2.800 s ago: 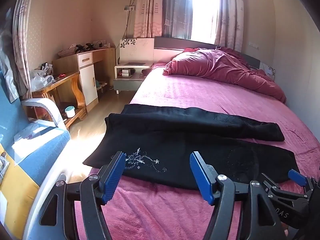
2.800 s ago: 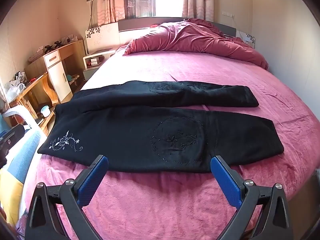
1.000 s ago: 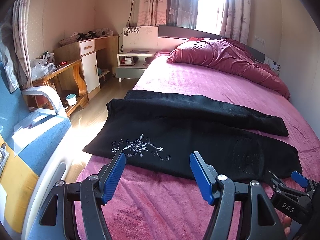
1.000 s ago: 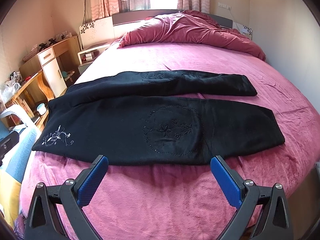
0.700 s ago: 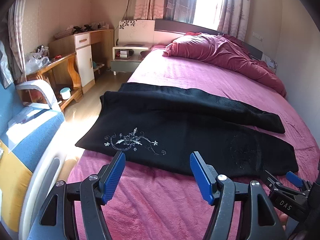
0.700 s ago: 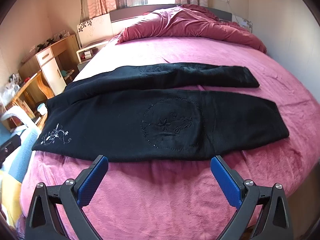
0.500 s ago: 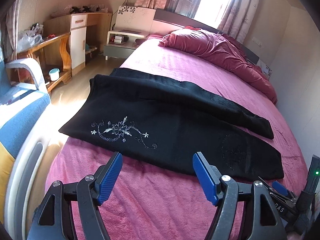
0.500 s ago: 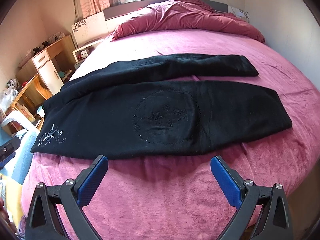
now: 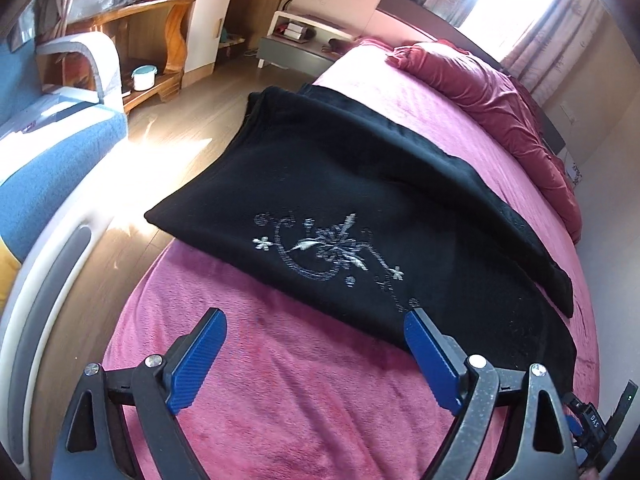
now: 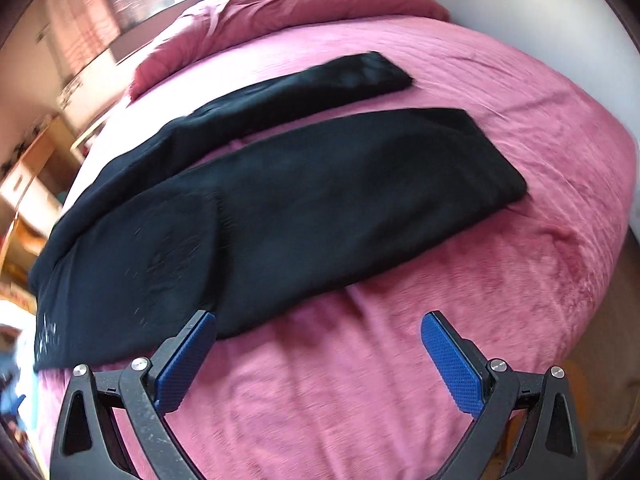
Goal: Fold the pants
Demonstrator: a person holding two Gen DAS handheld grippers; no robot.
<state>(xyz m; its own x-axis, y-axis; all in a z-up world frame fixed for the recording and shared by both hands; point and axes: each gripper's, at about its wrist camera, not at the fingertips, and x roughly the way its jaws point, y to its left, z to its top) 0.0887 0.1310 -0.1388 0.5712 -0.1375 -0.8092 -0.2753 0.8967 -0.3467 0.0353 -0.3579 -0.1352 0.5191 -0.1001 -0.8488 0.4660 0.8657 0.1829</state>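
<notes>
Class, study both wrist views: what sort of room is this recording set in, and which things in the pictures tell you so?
Most likely a home bedroom. A wide bed with a pink cover fills both views, a rumpled quilt lies at its head, and a bedside cabinet stands by it. Black pants lie spread on the bed.

A home bedroom; a bed (image 9: 320,400) under a pink blanket, a bedside table (image 9: 296,46), a wooden desk (image 9: 160,16), curtains (image 9: 560,20).

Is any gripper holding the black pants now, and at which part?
Nothing is held. The left gripper and right gripper are open above the bed; the pants lie flat.
</notes>
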